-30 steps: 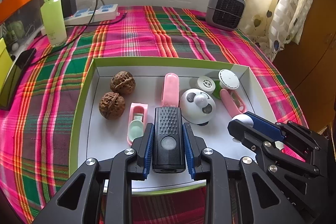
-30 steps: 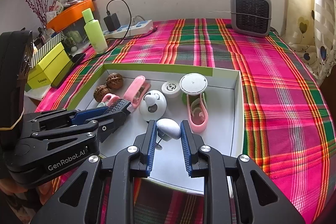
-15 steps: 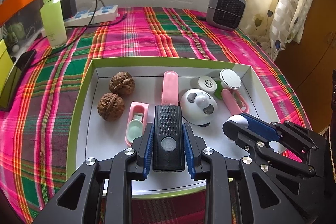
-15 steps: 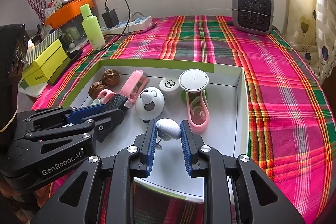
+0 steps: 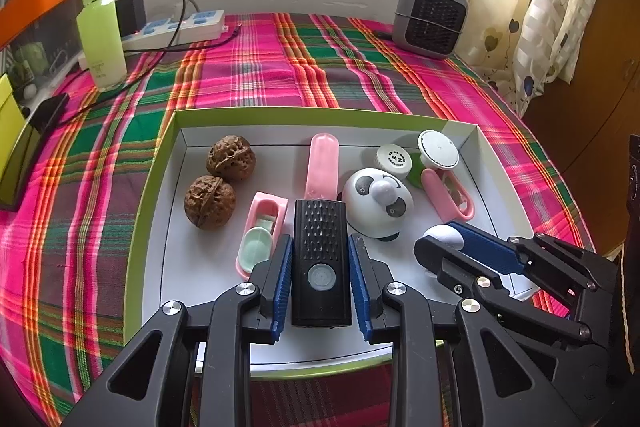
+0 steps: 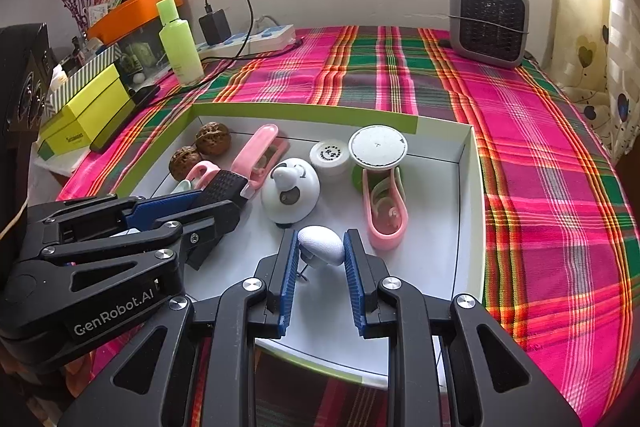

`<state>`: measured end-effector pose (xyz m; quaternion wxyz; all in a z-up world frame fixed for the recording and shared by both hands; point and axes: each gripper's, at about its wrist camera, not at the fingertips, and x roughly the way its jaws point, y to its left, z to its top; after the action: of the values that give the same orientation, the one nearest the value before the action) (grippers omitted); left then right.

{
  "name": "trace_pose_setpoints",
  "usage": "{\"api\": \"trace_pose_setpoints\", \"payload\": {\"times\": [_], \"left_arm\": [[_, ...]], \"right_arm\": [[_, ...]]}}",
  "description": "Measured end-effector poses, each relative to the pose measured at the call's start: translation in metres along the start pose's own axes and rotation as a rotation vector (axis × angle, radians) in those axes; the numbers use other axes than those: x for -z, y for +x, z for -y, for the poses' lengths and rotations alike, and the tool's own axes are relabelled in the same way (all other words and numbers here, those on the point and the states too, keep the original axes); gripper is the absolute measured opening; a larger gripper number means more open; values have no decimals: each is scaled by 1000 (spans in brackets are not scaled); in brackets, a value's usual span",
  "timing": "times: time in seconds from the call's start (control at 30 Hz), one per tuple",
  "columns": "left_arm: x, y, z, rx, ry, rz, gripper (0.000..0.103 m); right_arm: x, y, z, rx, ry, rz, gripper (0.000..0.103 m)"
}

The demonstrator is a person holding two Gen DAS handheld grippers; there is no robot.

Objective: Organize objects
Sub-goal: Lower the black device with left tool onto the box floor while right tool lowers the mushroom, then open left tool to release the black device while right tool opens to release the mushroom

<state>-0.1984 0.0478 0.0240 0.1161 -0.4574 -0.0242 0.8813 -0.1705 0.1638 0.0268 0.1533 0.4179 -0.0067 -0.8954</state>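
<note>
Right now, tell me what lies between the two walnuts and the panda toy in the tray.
In the left wrist view, between the walnuts and the panda toy lie a pink clip and a small pink tub.

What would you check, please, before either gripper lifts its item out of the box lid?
1. Left gripper clamped on black device: ok.
2. Right gripper clamped on white egg-shaped piece: ok.
3. Panda toy clear of the black device: cannot tell, they look very close.
4. Two grippers apart from each other: ok, but near.
5. Walnuts out of the lifting path: ok.
6. The white piece's thin stem free underneath: cannot tell.
</note>
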Motion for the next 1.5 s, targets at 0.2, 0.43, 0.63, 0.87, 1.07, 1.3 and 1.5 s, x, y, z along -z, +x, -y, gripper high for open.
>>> {"api": "trace_pose_setpoints", "payload": {"times": [0.2,0.43,0.63,0.87,1.07,1.3,1.5], "left_arm": [[0,0,0,0,1,-1,26],[-1,0,0,-1,0,-1,26],[-2,-1,0,0,0,-1,26],[1,1,-2,-6,-10,-5,32],[3,-5,-2,-6,-7,9,34],[4,-12,-2,-7,-12,18,35],[7,-19,-3,-12,-17,30,36]], "right_arm": [[0,1,-1,-1,-2,1,24],[0,1,-1,-1,-5,0,24],[0,0,-2,2,-5,0,24],[1,-1,-1,8,-4,3,24],[1,-3,-1,12,-3,1,25],[1,-6,-1,14,-1,10,30],[4,-12,-1,15,9,20,35]]}}
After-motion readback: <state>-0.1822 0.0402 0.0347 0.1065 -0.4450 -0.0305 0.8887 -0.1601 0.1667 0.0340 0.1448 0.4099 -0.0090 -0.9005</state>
